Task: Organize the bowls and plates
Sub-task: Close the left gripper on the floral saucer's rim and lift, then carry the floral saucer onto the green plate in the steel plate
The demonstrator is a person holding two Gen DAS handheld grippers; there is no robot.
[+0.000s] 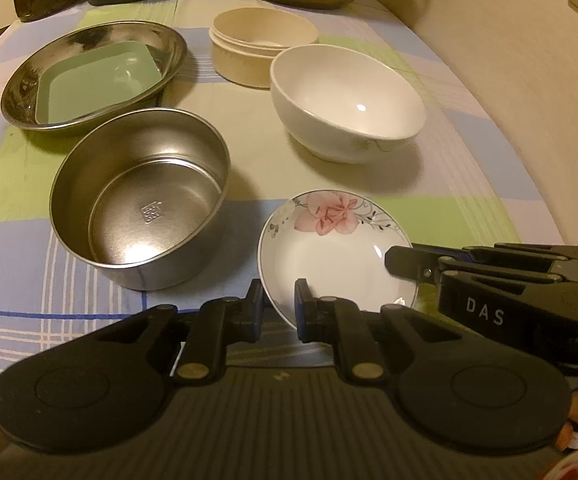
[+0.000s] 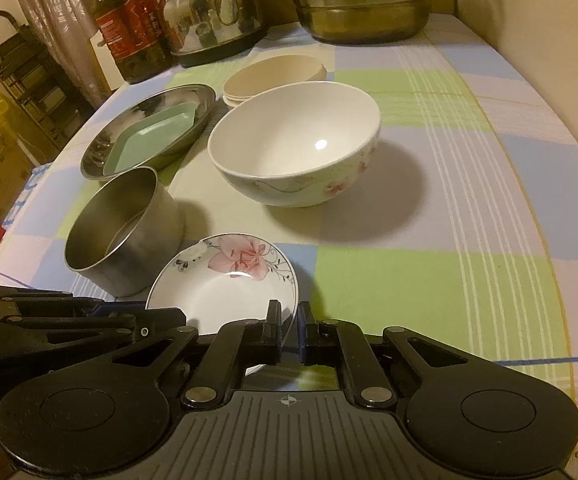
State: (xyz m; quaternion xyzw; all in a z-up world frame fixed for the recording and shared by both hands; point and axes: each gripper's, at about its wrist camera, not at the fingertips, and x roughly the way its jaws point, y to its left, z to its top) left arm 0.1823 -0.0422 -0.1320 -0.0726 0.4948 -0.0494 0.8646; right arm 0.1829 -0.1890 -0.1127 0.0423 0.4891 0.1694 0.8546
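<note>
Ahead-left of your left tool [image 1: 277, 308] sits the steel pan [image 1: 89, 76] holding a green square dish [image 1: 97, 80]; nearer, the steel bowl [image 1: 141, 196] is empty. Your left tool straddles the flowered saucer [image 1: 335, 248] rim, but you cannot tell if it pinches. Beyond lie stacked cream bowls [image 1: 257, 46] and an empty white bowl [image 1: 347, 100]. Your right tool [image 2: 290, 330] grips the saucer's opposite rim on the bench [image 2: 429, 200].

Four bowls: steel bowl [image 1: 141, 196], white bowl [image 1: 347, 104], two stacked cream bowls [image 1: 259, 46]. Three plates: floral saucer [image 1: 337, 252], steel plate [image 1: 93, 76], green tray [image 1: 97, 80]. One oil bottle [image 2: 129, 28], one kettle [image 2: 217, 8], one pot [image 2: 361, 0].
</note>
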